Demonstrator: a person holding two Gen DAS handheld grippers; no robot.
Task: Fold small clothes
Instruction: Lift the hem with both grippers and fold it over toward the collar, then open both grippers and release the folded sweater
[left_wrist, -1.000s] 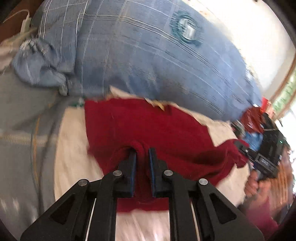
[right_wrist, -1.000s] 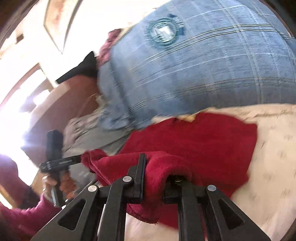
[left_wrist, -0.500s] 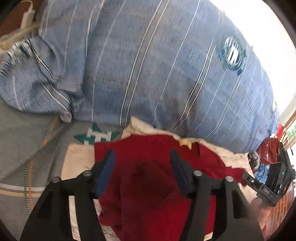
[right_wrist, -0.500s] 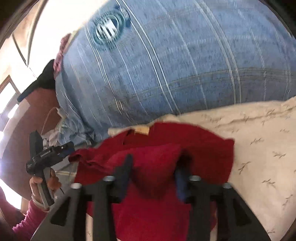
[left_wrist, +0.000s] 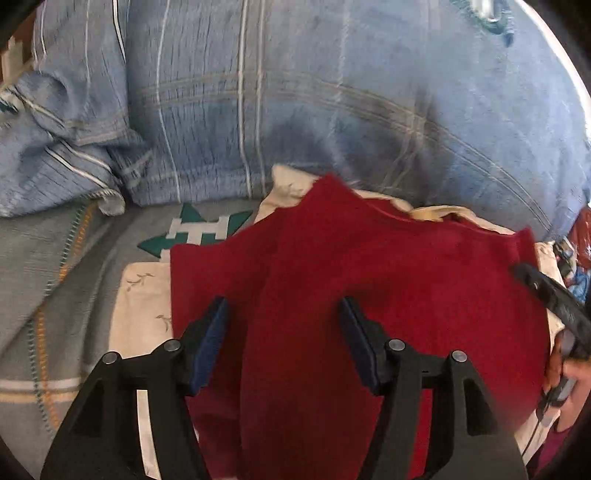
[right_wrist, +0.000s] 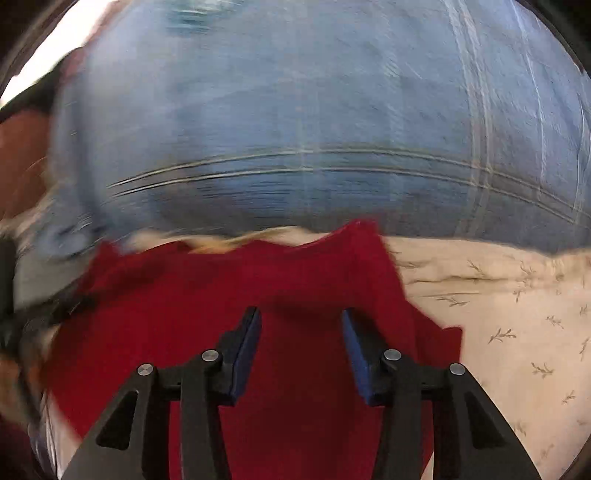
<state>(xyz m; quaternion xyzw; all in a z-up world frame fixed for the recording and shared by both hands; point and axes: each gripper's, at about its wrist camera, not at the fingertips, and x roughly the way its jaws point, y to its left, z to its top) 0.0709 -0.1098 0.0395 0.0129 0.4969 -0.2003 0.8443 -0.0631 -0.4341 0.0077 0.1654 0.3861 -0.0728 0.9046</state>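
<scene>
red garment (left_wrist: 388, 295) flat on cream sheet (right_wrist: 517, 314), jaws apart

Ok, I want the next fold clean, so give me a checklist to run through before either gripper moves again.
1. Left gripper open, clear of cloth: ok.
2. Right gripper open, holding nothing: ok.
3. Red garment lies on the cream sheet: ok.
4. Garment smooth: not ok, a lengthwise fold runs down the middle.
5. Garment edges squared up: cannot tell, the right wrist view is blurred.
6. Blue pillow off the garment: ok.
</scene>
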